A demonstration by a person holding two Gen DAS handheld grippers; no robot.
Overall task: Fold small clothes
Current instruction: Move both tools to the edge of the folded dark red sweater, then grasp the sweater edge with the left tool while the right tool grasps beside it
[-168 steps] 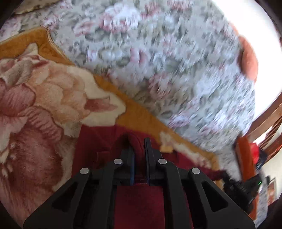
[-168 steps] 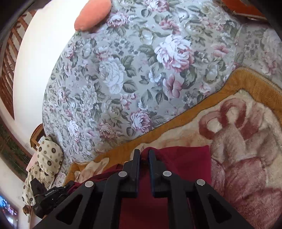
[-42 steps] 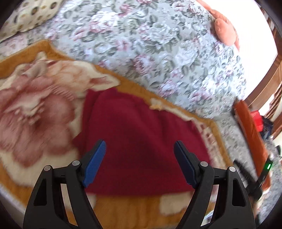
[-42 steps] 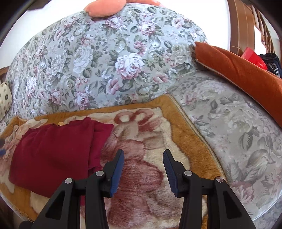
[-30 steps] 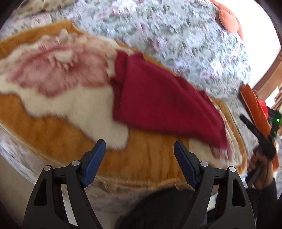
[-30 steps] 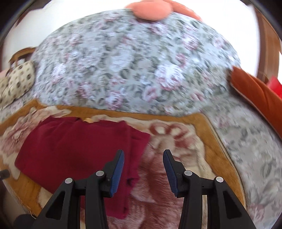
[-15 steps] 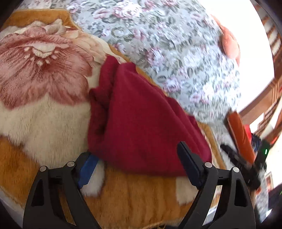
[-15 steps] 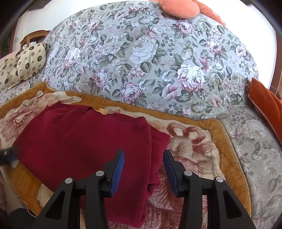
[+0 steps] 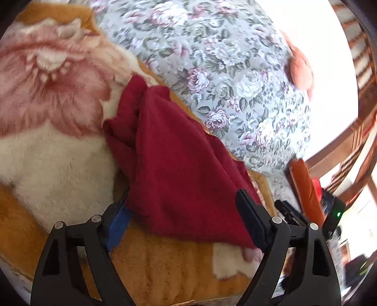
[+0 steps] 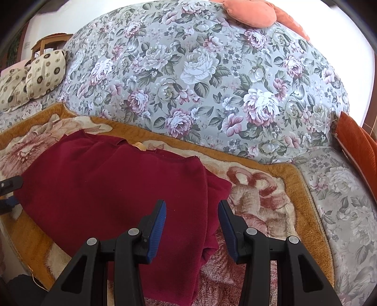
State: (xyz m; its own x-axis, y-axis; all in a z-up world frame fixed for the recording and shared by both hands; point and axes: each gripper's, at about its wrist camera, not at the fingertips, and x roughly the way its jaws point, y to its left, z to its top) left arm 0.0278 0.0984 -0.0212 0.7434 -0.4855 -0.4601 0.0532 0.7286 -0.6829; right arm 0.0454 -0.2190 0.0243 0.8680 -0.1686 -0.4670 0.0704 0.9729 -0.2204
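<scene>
A dark red folded garment [image 9: 179, 169] lies on the plush flowered blanket [image 9: 47, 146] that covers the sofa seat. It also shows in the right wrist view [image 10: 113, 190]. My left gripper [image 9: 183, 200] is wide open, its jaws standing on both sides of the garment's near corner, one finger partly under the cloth edge. My right gripper [image 10: 192, 207] is open just above the garment's right folded edge. The left gripper's tips [image 10: 9, 188] show at the far left of the right wrist view, at the garment's left edge.
The floral sofa back [image 10: 212, 77] rises behind the blanket. A spotted cushion [image 10: 35, 73] lies at the left, an orange cushion [image 10: 358, 146] at the right, a peach cushion [image 10: 249, 10] on top. The right gripper [image 9: 297, 214] and wooden furniture [image 9: 353, 146] show in the left wrist view.
Both grippers let go of the garment and opened, drew back, then came in again. The left now straddles the near left corner; the right has lowered onto the right folded edge.
</scene>
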